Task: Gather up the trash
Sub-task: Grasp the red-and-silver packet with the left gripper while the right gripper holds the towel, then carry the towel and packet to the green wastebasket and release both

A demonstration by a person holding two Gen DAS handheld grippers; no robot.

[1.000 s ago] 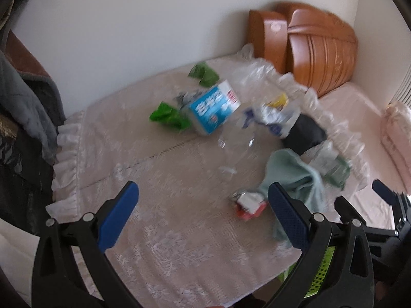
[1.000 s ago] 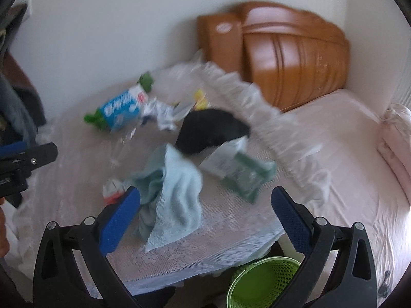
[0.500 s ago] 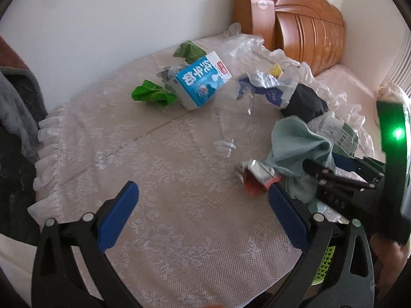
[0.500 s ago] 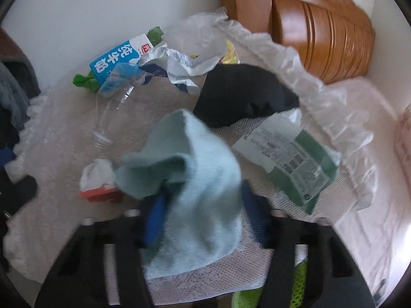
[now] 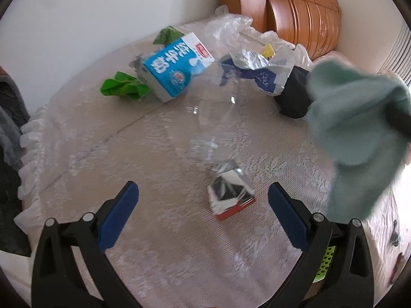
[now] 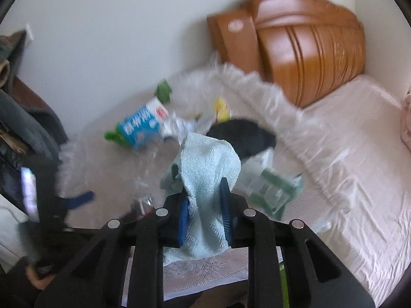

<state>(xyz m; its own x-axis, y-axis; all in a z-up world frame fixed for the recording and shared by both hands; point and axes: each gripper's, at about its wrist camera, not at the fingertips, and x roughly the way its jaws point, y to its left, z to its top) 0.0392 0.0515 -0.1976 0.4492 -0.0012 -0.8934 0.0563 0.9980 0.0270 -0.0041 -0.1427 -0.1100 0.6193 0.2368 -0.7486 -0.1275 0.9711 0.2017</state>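
Note:
My right gripper (image 6: 204,211) is shut on a light green towel (image 6: 208,164) and holds it lifted above the table; the towel also hangs at the right of the left wrist view (image 5: 359,128). My left gripper (image 5: 203,210) is open, low over the lace-covered table (image 5: 102,154), with a crushed red and silver carton (image 5: 230,195) between its fingers' line. Farther back lie a clear plastic bottle (image 5: 213,107), a blue milk carton (image 5: 174,66), green wrappers (image 5: 123,87), a silver and blue wrapper (image 5: 254,74) and a black cloth (image 5: 292,95). A green packet (image 6: 272,187) lies right of the towel.
A green perforated bin (image 5: 325,264) stands below the table's near right edge. A wooden headboard (image 6: 308,46) and a bed with a pale sheet (image 6: 359,154) are to the right. Dark clothes (image 6: 25,118) hang at the left. The wall is close behind the table.
My right gripper closed on the green towel and lifted it off the table. My left gripper moved forward and lower, toward the crushed carton, staying open.

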